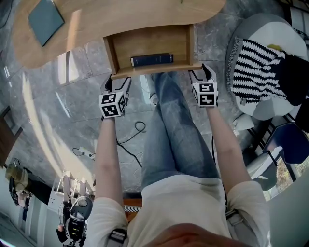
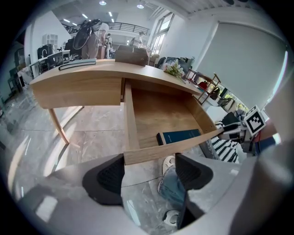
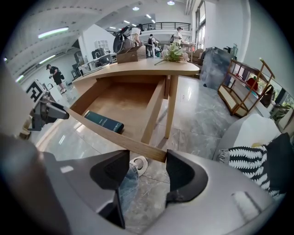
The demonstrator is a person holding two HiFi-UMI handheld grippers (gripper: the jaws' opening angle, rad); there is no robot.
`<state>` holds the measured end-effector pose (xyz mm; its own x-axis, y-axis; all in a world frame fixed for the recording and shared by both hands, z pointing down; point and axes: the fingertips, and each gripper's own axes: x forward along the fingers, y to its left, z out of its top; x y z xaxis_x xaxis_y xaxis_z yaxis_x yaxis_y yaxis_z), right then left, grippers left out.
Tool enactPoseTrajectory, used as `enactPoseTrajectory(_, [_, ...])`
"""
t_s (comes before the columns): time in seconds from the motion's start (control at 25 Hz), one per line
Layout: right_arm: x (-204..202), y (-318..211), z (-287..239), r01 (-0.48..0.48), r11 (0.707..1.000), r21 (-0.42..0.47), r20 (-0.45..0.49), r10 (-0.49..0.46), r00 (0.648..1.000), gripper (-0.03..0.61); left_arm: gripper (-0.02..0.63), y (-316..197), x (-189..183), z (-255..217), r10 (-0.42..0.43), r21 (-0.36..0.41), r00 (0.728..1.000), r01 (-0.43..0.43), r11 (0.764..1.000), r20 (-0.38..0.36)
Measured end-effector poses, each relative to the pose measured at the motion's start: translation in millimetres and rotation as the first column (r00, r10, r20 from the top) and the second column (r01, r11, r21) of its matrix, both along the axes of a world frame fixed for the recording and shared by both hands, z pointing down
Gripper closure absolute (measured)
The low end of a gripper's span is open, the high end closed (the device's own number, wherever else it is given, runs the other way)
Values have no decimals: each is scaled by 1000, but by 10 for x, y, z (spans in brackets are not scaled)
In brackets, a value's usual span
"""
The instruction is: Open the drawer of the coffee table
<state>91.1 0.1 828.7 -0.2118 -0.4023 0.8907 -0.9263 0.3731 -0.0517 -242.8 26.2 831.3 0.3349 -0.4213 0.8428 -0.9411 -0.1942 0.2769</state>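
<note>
The light wooden coffee table has its drawer pulled out toward me. A dark blue book lies inside against the front panel. My left gripper is at the front panel's left corner and my right gripper at its right corner. In the left gripper view the gripper stands open just below the drawer front, with the book behind it. In the right gripper view the gripper is open too, the panel's corner just beyond its jaws and the book further in.
A grey-blue pad lies on the tabletop. My jeans-clad legs stretch under the drawer. A seat with a black-and-white striped throw stands on the right. A cable trails over the marble floor. A wooden rack stands further off.
</note>
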Motion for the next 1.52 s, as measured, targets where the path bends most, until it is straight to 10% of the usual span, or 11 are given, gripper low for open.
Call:
enactPoseTrajectory(0.8, [55,293,348,37,995,-88,-62,-42,997,327,262,368,63,359,17,-98,1000,-14,995,25])
enactPoseTrajectory(1.52, [-14,378,44,18,999,-29,-25,-19,999,371,289,312,-21,-108,-53,-13,997,54,998,47])
